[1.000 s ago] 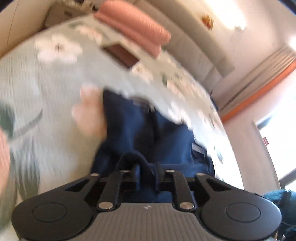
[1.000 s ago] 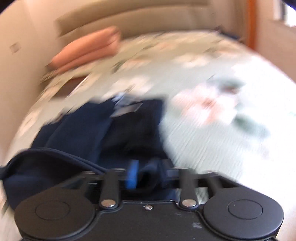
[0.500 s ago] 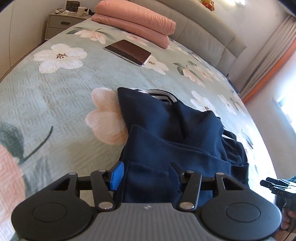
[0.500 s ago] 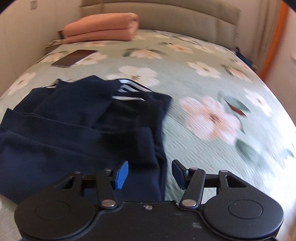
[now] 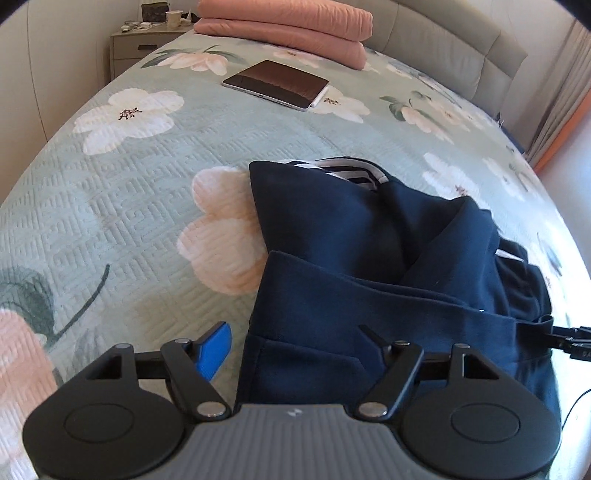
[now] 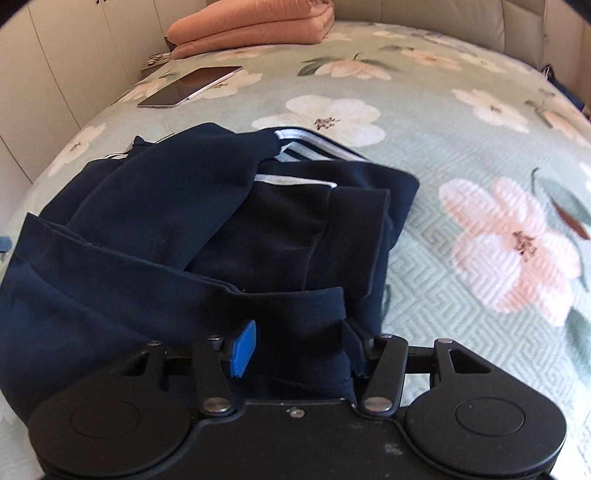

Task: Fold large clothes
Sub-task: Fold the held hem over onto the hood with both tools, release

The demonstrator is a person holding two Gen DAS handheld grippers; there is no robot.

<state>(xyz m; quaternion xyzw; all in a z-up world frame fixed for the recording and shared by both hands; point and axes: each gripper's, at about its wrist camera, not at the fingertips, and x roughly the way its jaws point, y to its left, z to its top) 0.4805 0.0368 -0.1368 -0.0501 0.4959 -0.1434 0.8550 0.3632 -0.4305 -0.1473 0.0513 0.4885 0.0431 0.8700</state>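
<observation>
Navy garment (image 5: pixel 369 258) lies bunched in loose folds on the bed (image 5: pixel 110 221), over the green quilted cover with its pale flower print; white stripes show at the far edge of the cloth in both views (image 6: pixel 306 151). Left claw (image 5: pixel 295 343): jaws spread wide, blue pad on one finger (image 5: pixel 214 350) clear of the cloth and above the cover, the other finger over the near fold — nothing pinched between them. Right claw (image 6: pixel 299 347): jaws parted, less widely, with the near hem of the garment lying in the gap; blue pad (image 6: pixel 243 347) at the cloth on one side, the opposite finger at the fold's edge on the other. Cannot tell whether the pads press the fabric, but the gap is plainly not closed. Far side of the bed: a tablet (image 5: pixel 275 85) lying flat, dark screen up, well apart from the garment, and beyond it a folded stack of pink bedding (image 5: pixel 284 29) by the headboard (image 5: pixel 461 48). Nightstand (image 5: pixel 136 48) beside the bed's far corner — small items on top, too small to name.
</observation>
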